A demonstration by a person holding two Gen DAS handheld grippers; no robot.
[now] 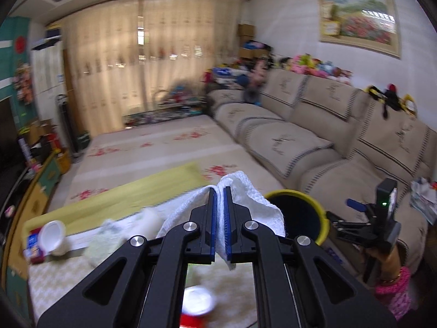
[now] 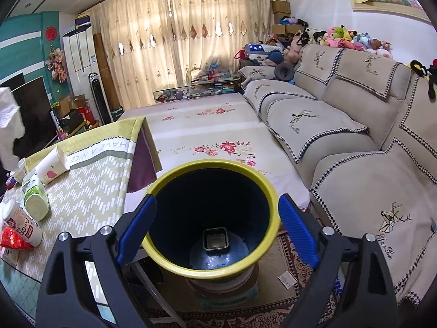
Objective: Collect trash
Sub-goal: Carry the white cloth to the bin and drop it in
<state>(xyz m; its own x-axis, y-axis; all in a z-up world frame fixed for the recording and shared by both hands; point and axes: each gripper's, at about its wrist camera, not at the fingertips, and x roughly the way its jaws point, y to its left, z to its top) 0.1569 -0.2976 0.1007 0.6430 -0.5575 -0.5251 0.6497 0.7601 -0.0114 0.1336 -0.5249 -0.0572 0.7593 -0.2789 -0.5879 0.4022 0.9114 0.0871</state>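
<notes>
Right wrist view: green patterned tablecloth (image 2: 90, 180) beside beige sofa (image 2: 355, 142).

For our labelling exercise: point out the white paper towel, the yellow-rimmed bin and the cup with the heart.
White paper towel (image 1: 254, 205), left wrist view, right fold.
Yellow-rimmed dark bin (image 2: 210, 164), right wrist view, far rim.
White heart-printed cup (image 2: 52, 168), right wrist view, side.

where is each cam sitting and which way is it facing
Left wrist: rides the left gripper, facing the beige sofa and curtains; its gripper is shut on a white paper towel; the right gripper and the person's forearm show at right.
Right wrist: rides the right gripper, looking down into the yellow-rimmed dark bin, fingers open beside the rim.
Shared: bin, paper towel, sofa, green-clothed table.
</notes>
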